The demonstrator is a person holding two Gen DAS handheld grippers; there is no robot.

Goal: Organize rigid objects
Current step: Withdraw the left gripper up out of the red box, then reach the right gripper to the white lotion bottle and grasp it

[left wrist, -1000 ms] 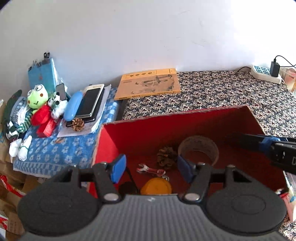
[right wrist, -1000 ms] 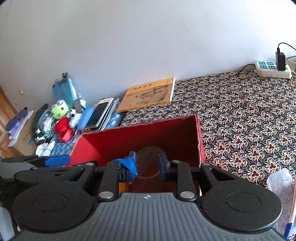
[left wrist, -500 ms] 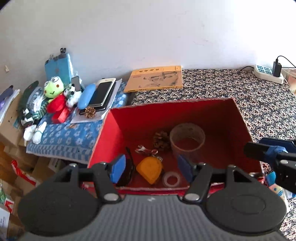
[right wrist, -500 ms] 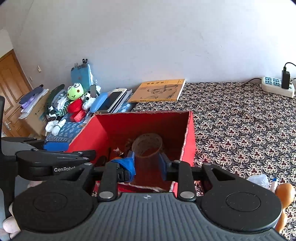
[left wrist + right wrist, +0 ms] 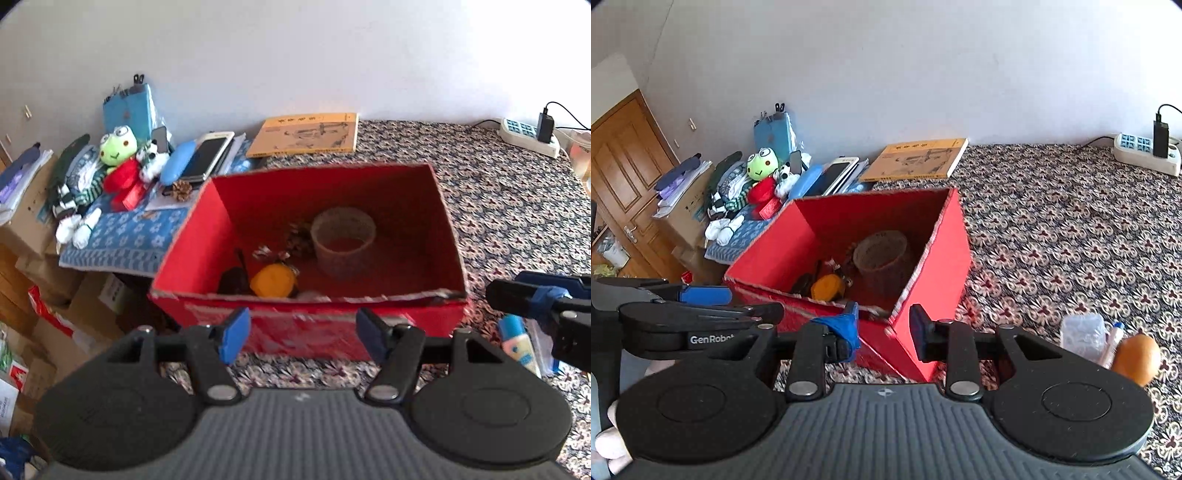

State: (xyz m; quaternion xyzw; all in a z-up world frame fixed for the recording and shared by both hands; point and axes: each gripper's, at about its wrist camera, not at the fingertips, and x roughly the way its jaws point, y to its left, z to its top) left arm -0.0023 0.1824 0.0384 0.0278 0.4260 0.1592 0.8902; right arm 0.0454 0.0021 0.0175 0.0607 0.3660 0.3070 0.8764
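A red cardboard box [image 5: 417, 184] [image 5: 934, 273] stands on the patterned cloth. Inside it lie a brown tape roll [image 5: 343, 236] [image 5: 882, 254], a pine cone [image 5: 299, 236], a yellow tape measure [image 5: 273, 282] [image 5: 827, 288], a small wrench [image 5: 269, 253] and dark glasses [image 5: 232, 280]. My left gripper [image 5: 301, 334] hangs open in front of the box's near wall, nothing between its fingers. My right gripper [image 5: 882, 326] is at the box's near right corner; its jaws are opening and hold nothing. Its side also shows in the left wrist view [image 5: 535, 297].
Right of the box lie a clear plastic container [image 5: 1082, 332], a small tube [image 5: 517, 345] and an orange [image 5: 1137, 358]. A yellow book [image 5: 306, 133], phones [image 5: 207, 155], a plush frog [image 5: 118, 147] and a second pine cone [image 5: 181, 190] sit at the back left. A power strip [image 5: 1145, 151] is far right.
Both grippers have drawn back out of the box toward its near side. The right jaws have spread wider. The tape roll stays in the box.
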